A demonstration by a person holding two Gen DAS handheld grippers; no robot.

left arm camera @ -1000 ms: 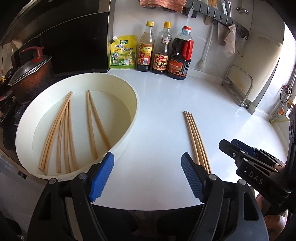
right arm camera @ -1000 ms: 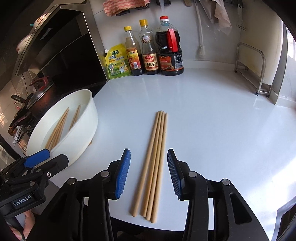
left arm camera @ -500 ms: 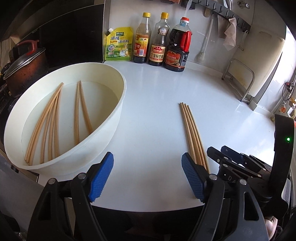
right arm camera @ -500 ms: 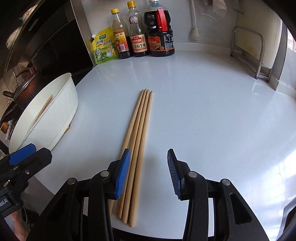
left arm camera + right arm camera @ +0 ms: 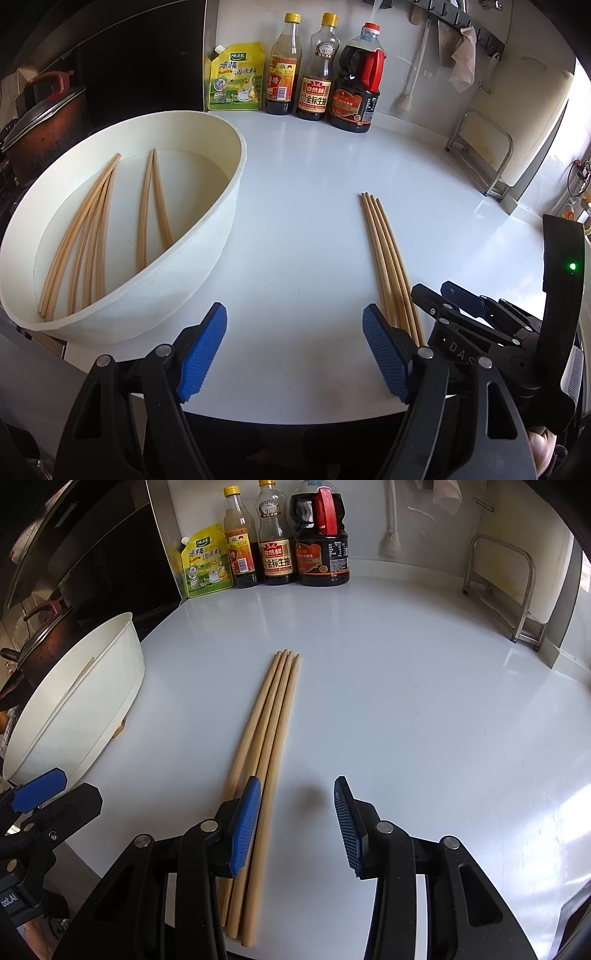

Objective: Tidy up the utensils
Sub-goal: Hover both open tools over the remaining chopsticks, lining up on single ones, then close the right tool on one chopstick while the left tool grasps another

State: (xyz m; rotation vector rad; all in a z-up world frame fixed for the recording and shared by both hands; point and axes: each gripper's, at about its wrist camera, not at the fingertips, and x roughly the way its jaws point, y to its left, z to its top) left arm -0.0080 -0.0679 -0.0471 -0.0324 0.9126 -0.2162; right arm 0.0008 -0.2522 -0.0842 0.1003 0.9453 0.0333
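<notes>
Both grippers have sunk closer to the white bench (image 5: 406,701) than a second ago, and the right one has drifted sideways, so the chopsticks on the bench (image 5: 271,716) now pass under its left pad rather than between the pads. The right gripper (image 5: 295,823) tilts steeply down, jaws partly apart and empty. The left gripper (image 5: 291,354) also angles down, over bare bench between the white basin (image 5: 225,206) and that bundle, jaws wide and holding nothing. More chopsticks in the basin (image 5: 147,206) lie loose on its floor. Sauce bottles (image 5: 314,70) and a yellow pouch (image 5: 234,81) stand along the back wall. A lidded pot (image 5: 40,122) sits left of the basin.
</notes>
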